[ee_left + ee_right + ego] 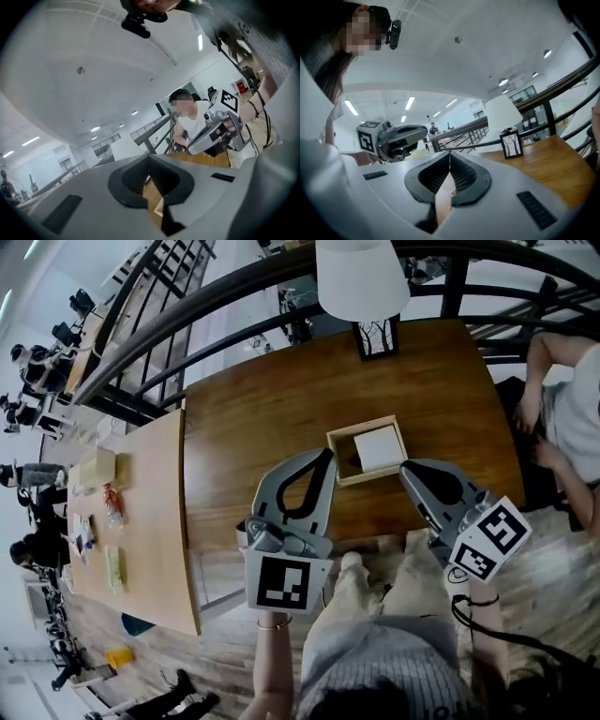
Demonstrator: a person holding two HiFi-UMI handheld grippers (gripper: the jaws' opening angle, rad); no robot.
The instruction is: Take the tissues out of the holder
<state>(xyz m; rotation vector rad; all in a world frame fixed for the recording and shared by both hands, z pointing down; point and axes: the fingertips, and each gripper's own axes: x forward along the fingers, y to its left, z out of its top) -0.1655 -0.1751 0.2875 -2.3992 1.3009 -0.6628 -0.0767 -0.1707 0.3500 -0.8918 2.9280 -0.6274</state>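
Observation:
A shallow wooden holder [337, 439] stands on the round brown table, with a white stack of tissues [379, 447] lying flat inside it. My left gripper [330, 455] hovers at the holder's near left corner, jaws shut with nothing between them. My right gripper [404, 468] hangs at the holder's near right corner, also shut and empty. In the left gripper view the shut jaws [149, 157] meet above a sliver of the wooden holder [154, 202]. In the right gripper view the shut jaws [449, 153] frame a strip of the holder [444, 196].
A small framed tree picture [376, 336] and a white lamp shade [361, 276] stand at the table's far edge. A dark railing [216, 296] curves behind. A seated person [562, 404] is at the right. A lighter table [141, 512] with small items lies to the left.

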